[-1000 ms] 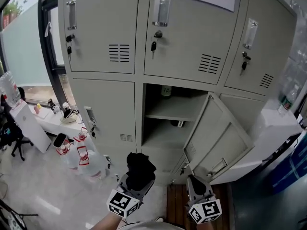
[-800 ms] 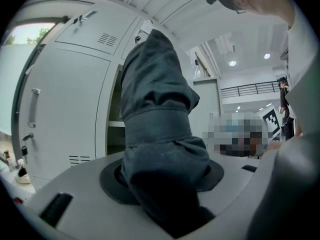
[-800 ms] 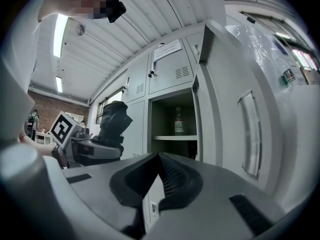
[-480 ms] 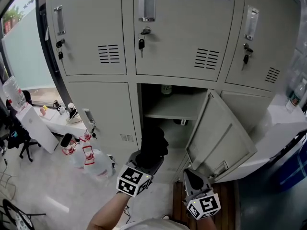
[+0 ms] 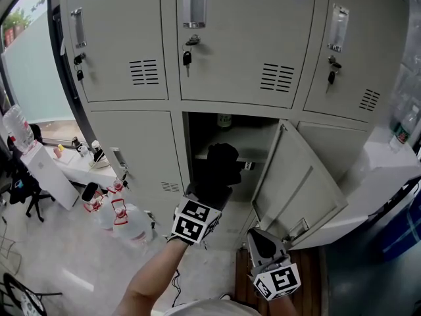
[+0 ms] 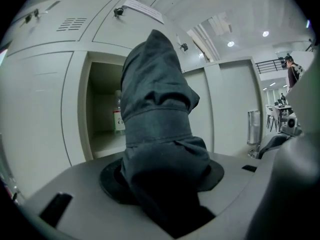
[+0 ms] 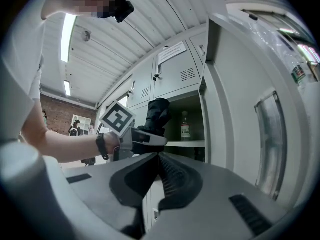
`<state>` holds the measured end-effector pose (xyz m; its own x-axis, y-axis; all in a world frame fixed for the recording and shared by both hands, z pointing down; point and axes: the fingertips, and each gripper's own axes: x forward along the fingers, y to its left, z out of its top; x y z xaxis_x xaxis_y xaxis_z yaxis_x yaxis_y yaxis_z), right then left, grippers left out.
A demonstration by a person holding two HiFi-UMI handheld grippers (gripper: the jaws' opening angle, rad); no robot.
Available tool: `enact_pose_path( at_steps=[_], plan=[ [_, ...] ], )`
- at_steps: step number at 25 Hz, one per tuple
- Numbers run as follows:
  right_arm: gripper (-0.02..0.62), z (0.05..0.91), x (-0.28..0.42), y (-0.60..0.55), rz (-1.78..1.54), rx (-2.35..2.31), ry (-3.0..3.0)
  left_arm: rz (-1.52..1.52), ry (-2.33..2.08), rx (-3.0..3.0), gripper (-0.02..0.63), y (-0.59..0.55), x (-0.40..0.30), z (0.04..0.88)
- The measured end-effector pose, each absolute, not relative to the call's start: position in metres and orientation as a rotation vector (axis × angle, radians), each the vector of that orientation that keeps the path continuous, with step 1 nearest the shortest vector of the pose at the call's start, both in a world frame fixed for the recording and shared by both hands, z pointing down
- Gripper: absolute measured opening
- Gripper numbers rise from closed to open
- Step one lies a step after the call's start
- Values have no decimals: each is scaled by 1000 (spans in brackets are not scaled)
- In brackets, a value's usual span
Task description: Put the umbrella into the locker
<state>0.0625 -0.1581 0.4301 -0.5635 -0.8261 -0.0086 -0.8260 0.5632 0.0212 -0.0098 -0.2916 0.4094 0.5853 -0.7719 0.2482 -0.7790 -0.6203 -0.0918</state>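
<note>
Head view: left gripper holds the black umbrella at the open locker's mouth, right gripper low by the door. Left gripper view: jaws clamped on the umbrella, bottle inside the locker behind. Right gripper view: jaws closed together, nothing between.

Pale floor, window left, ceiling striplights

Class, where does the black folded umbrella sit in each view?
Head view: umbrella at centre, before the open locker.
Left gripper view: umbrella fills the middle, between the jaws.
Right gripper view: umbrella at centre, above the jaws.
Shared landmark: bottle inside the locker.
</note>
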Motion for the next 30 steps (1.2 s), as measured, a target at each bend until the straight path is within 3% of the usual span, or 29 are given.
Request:
enact_pose_path(
  at_steps=[15, 30],
  plan=[
    [17, 426, 69, -143, -56, 1433, -2784, 514, -1564, 2834, 236, -360, 10, 374],
    [18, 432, 77, -150, -24, 1421, -2770, 1021, -1708, 2804, 239, -425, 32, 371]
  ],
)
